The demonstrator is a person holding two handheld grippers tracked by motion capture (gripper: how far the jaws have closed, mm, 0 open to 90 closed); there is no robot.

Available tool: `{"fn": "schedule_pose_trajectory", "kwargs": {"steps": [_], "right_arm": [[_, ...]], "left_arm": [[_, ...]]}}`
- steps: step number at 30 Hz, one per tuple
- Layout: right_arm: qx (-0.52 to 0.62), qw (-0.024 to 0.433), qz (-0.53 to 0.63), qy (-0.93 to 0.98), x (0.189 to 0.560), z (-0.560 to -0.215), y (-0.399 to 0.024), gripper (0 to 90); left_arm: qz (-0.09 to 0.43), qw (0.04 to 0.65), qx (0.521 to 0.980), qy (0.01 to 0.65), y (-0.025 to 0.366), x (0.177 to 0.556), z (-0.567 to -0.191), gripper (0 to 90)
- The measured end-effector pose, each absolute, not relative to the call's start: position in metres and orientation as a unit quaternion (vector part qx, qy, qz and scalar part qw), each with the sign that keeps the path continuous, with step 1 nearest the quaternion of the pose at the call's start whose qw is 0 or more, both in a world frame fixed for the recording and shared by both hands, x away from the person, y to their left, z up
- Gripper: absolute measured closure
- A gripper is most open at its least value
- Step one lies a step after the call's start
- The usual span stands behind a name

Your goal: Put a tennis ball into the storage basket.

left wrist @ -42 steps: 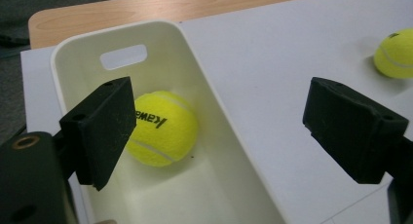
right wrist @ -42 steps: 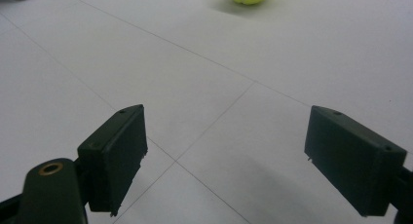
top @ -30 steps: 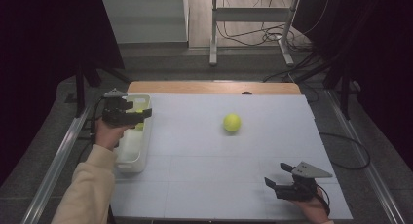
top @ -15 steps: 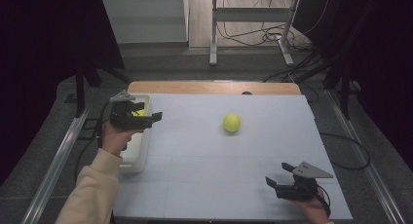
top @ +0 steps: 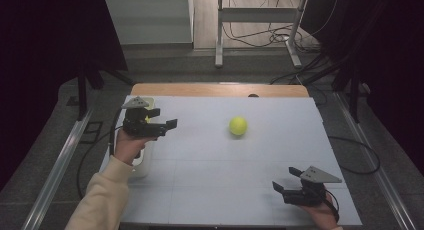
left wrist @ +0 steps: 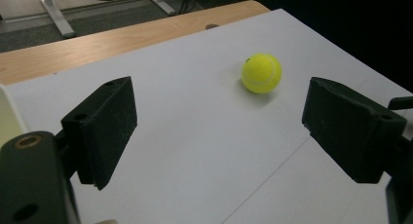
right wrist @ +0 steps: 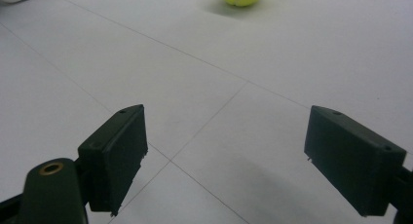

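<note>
Jaws of the left hand-held gripper [top: 167, 124] stand spread and empty, aimed across the bench [top: 210, 190] at the tennis ball [top: 238, 125], which lies well apart on open white surface. A white bin [top: 142, 162] sits beneath the left hand by the bench's left edge, contents hidden. The right hand-held gripper [top: 286, 181], also spread, rests near the front right corner.

A white-topped table [top: 210, 185] with a bare wooden strip along its far edge carries a yellow tennis ball [top: 238, 125] near the middle of its far half and a white bin [top: 141, 166] at its left edge; thin seams cross the white surface.
</note>
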State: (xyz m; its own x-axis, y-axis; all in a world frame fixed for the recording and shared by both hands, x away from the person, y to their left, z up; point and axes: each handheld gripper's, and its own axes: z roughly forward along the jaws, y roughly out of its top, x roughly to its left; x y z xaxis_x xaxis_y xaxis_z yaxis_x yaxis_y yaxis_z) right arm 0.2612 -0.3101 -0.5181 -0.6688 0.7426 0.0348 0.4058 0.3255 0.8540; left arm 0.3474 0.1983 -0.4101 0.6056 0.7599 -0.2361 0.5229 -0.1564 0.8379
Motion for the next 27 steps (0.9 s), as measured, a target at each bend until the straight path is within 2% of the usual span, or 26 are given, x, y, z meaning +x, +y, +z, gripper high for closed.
{"fn": "schedule_pose_trajectory", "kwargs": {"steps": [27], "right_arm": [[0.358,0.185,0.456,0.793,0.263,-0.518,-0.310,16.2]], "left_arm": [[0.093,0.494,0.774,0.384,0.141,0.351,-0.417,13.7]]}}
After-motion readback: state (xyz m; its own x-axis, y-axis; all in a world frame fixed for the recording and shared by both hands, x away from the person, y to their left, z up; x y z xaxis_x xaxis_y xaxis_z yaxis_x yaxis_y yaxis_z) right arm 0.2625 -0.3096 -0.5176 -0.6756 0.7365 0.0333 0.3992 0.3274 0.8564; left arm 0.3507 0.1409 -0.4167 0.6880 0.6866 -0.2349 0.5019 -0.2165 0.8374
